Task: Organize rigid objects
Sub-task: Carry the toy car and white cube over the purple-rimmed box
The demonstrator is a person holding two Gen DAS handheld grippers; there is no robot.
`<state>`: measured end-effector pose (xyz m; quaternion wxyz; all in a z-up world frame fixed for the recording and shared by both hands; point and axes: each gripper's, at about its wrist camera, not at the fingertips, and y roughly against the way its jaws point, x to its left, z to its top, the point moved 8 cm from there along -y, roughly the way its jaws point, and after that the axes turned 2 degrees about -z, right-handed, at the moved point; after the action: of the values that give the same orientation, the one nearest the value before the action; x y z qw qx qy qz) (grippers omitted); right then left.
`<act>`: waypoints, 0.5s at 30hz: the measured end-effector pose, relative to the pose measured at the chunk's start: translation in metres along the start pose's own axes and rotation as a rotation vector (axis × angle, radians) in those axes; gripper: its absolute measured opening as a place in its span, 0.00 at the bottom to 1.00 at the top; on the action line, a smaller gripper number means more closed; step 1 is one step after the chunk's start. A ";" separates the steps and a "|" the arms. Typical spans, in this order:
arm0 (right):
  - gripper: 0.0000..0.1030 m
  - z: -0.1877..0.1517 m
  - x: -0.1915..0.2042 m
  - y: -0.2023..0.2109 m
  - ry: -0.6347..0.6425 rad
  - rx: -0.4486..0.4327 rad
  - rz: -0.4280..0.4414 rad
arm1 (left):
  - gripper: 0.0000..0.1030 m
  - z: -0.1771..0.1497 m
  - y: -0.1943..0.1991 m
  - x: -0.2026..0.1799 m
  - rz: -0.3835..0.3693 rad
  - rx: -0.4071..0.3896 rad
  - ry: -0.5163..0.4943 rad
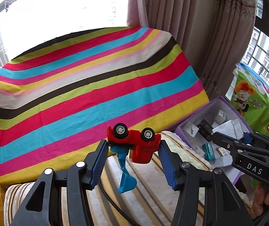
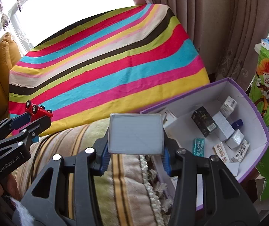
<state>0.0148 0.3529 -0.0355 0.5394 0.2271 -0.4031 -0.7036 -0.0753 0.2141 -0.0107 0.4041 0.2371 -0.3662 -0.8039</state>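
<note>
- Left wrist view: the left gripper (image 1: 133,147) is clamped on a red toy excavator (image 1: 134,143), held upside down with wheels up and blue scoop arm (image 1: 125,171) dangling, just off the near edge of the striped cloth (image 1: 89,86).
- The right gripper (image 1: 226,141) reaches over the purple box (image 1: 192,116).
- Right wrist view: the right gripper (image 2: 136,146) is clamped on a grey flat box (image 2: 136,133), beside the purple box's (image 2: 262,124) near-left corner.

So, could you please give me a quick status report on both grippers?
Left gripper shut on red toy excavator, upside down. Right gripper shut on grey box. Purple bin at right, part-filled. Nothing in the way.
</note>
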 end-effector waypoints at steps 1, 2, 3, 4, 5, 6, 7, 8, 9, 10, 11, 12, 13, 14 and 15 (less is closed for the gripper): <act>0.47 -0.003 -0.005 0.001 -0.007 0.003 -0.005 | 0.54 -0.001 0.000 -0.004 -0.003 0.003 -0.008; 0.47 -0.005 -0.009 0.002 -0.012 0.005 -0.009 | 0.54 -0.001 -0.001 -0.008 -0.006 0.005 -0.019; 0.47 -0.007 -0.013 0.003 -0.019 0.009 -0.011 | 0.54 -0.002 -0.001 -0.013 -0.009 0.008 -0.029; 0.47 -0.009 -0.019 0.004 -0.028 0.014 -0.013 | 0.54 -0.003 -0.001 -0.016 -0.013 0.012 -0.038; 0.47 -0.010 -0.023 0.005 -0.036 0.016 -0.015 | 0.54 -0.004 -0.001 -0.020 -0.016 0.014 -0.047; 0.47 -0.012 -0.028 0.006 -0.043 0.017 -0.018 | 0.54 -0.005 -0.001 -0.024 -0.019 0.017 -0.056; 0.47 -0.013 -0.032 0.007 -0.049 0.017 -0.023 | 0.54 -0.006 -0.001 -0.028 -0.021 0.020 -0.065; 0.47 -0.014 -0.037 0.009 -0.054 0.017 -0.029 | 0.54 -0.006 -0.001 -0.032 -0.024 0.022 -0.073; 0.47 -0.015 -0.041 0.009 -0.059 0.017 -0.032 | 0.54 -0.006 -0.001 -0.036 -0.027 0.025 -0.079; 0.47 -0.016 -0.045 0.011 -0.066 0.018 -0.034 | 0.54 -0.007 -0.001 -0.039 -0.032 0.028 -0.084; 0.47 -0.017 -0.048 0.012 -0.071 0.018 -0.038 | 0.54 -0.007 -0.001 -0.042 -0.036 0.031 -0.090; 0.47 -0.018 -0.052 0.013 -0.075 0.017 -0.041 | 0.54 -0.007 -0.001 -0.046 -0.038 0.033 -0.097; 0.47 -0.020 -0.056 0.014 -0.081 0.016 -0.045 | 0.54 -0.008 -0.002 -0.050 -0.041 0.036 -0.106; 0.47 -0.021 -0.059 0.015 -0.086 0.016 -0.049 | 0.54 -0.008 -0.002 -0.054 -0.046 0.040 -0.115; 0.47 -0.022 -0.063 0.016 -0.090 0.015 -0.055 | 0.54 -0.009 -0.003 -0.059 -0.052 0.045 -0.122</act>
<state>0.0603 0.4040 -0.0427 0.4995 0.2102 -0.4261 -0.7244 -0.0381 0.2602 -0.0138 0.3547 0.2059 -0.4019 -0.8187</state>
